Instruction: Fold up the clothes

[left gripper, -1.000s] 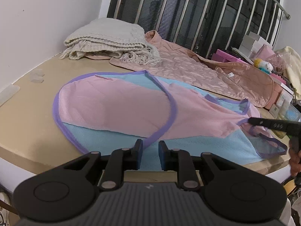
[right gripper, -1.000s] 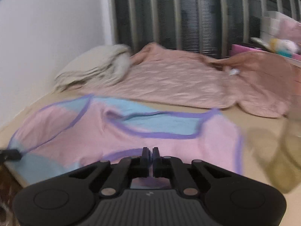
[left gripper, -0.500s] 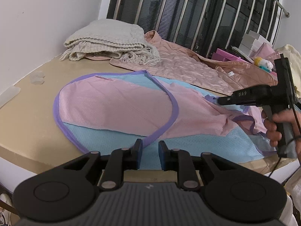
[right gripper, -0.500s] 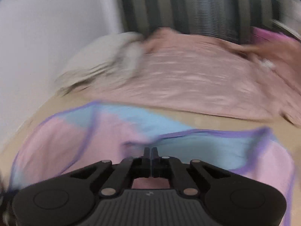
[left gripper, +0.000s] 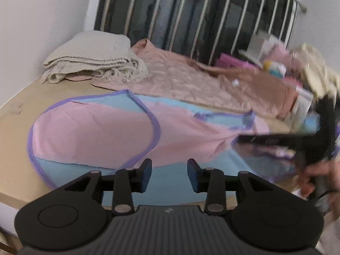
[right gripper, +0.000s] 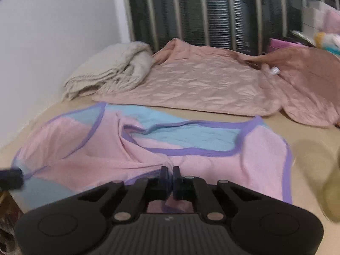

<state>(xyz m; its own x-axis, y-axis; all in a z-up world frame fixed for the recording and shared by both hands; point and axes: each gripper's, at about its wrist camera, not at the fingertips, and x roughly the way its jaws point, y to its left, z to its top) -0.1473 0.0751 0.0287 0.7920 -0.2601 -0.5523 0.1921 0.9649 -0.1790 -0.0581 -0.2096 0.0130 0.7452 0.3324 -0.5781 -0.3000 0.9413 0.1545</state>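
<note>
Pink/blue garment point(left gripper: 102, 133) w/ purple trim lies spread on tan table point(left gripper: 19, 110), partly folded: pink layer laid over blue, curved purple edge crossing mid-panel. Near hem runs along table edge, prob. so both tools reach it w/o leaning.

Left gripper point(left gripper: 169, 175): jaws opening, nothing betw. them; hovers just off near hem over blue mesh. Reads as release or set-up for a fresh pinch, can't tell which.

Right gripper point(right gripper: 170, 179): closed tight on fabric; pink cloth puckers into jaws, wrinkles radiating back toward neckline point(right gripper: 191, 136). Pinch at trim edge makes sense: thicker binding, less slip than thin mesh. In left view, same tool blurred at right side, hand point(left gripper: 318, 178) on its handle.

Behind, apart from the work: peach quilted jacket point(right gripper: 201, 80) lying flat, beige knit throw point(left gripper: 91, 57) folded in corner by wall. Likely stacked back to keep folding zone free.

Risk, judged: one-sided pull may drag the pink layer out of line.
</note>
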